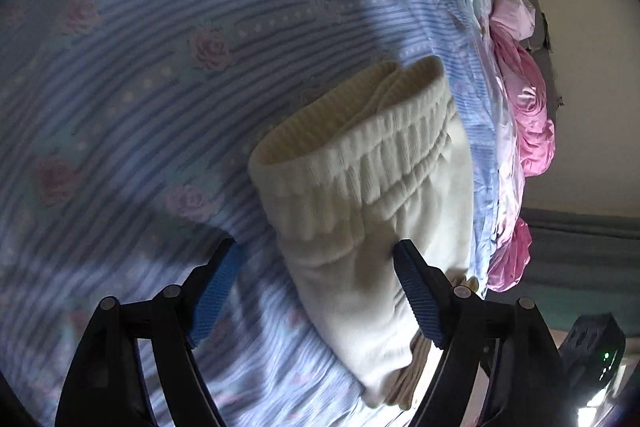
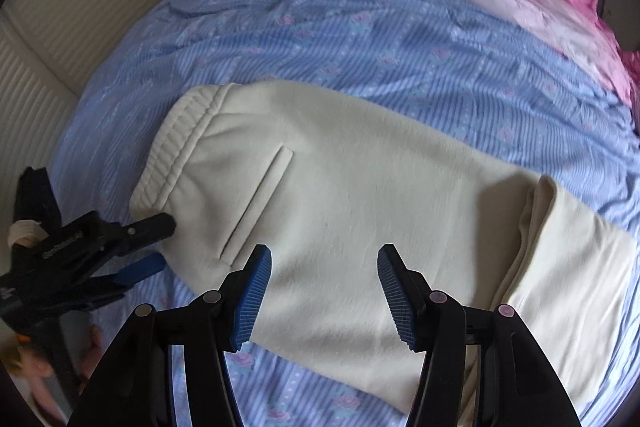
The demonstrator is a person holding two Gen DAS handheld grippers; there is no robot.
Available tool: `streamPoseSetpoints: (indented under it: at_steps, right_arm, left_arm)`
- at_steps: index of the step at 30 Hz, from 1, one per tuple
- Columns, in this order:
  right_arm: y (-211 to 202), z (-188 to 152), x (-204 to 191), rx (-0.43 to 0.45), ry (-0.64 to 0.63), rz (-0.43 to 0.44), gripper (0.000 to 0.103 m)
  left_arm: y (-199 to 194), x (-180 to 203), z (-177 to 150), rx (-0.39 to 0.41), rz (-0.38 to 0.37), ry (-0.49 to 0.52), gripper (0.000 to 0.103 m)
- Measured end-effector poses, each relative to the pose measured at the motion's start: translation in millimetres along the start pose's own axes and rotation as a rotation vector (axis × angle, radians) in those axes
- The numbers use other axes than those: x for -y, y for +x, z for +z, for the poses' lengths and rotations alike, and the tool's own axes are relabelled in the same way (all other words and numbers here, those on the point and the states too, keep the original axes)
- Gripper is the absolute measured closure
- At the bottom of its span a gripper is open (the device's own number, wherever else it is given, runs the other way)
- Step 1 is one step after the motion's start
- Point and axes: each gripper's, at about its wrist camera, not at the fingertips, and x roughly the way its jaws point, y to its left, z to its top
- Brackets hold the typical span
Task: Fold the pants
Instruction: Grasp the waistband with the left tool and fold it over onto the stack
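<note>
While the left wrist camera is looking along its fingers, the cream pants (image 1: 360,187) are lying on a blue striped, rose-printed bedsheet (image 1: 140,87), their ribbed, gathered elastic waistband (image 1: 352,155) gaping toward the far side of the frame. The left gripper (image 1: 316,291) is standing with its jaws wide apart, blue ridged pads (image 1: 420,299) facing inward, the right pad touching the soft fleecy cloth just below the waistband. A crumpled pink satin quilt (image 1: 528,115) is bunching along the bed's right edge.

From the right wrist view, the pants (image 2: 360,187) are showing full length, which the left view is hiding: long axis running left to right, waistband at the left, legs folded over at the right. A slit pocket (image 2: 260,203) is showing. The right gripper (image 2: 324,291) is hovering over the cloth, jaws apart. The left gripper (image 2: 156,243) is sitting by the waistband corner.
</note>
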Motion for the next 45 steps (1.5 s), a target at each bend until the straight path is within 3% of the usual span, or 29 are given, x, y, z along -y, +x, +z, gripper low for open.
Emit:
streamPoseSetpoints:
  at_steps: [13, 15, 17, 22, 24, 31, 37, 45]
  right_arm:
    - [2, 6, 16, -0.016, 0.104, 0.01, 0.046]
    - [0, 6, 18, -0.013, 0.108, 0.009, 0.046]
    - [-2, 5, 19, -0.01, 0.107, 0.008, 0.046]
    - [-9, 3, 21, 0.003, 0.101, 0.015, 0.046]
    - [-13, 1, 22, 0.009, 0.094, 0.02, 0.046]
    - [-57, -8, 48, 0.082, 0.109, 0.057, 0.046]
    - [-121, -24, 97, 0.189, 0.158, 0.047, 0.046]
    - [-185, -65, 175, 0.283, 0.217, 0.015, 0.046]
  left_arm:
    - [23, 22, 26, 0.016, 0.016, 0.007, 0.023]
    - [21, 22, 23, 0.028, 0.015, 0.005, 0.032]
    - [18, 21, 21, 0.037, 0.021, 0.0, 0.047]
    - [-2, 34, 13, 0.061, -0.002, 0.026, 0.066]
    - [-15, 51, 6, 0.088, -0.009, 0.071, 0.071]
    - [-57, 137, -37, 0.188, 0.044, 0.347, 0.074]
    - [-72, 226, -107, 0.268, 0.123, 0.655, 0.075]
    - [-65, 309, -199, 0.303, 0.136, 0.895, 0.077]
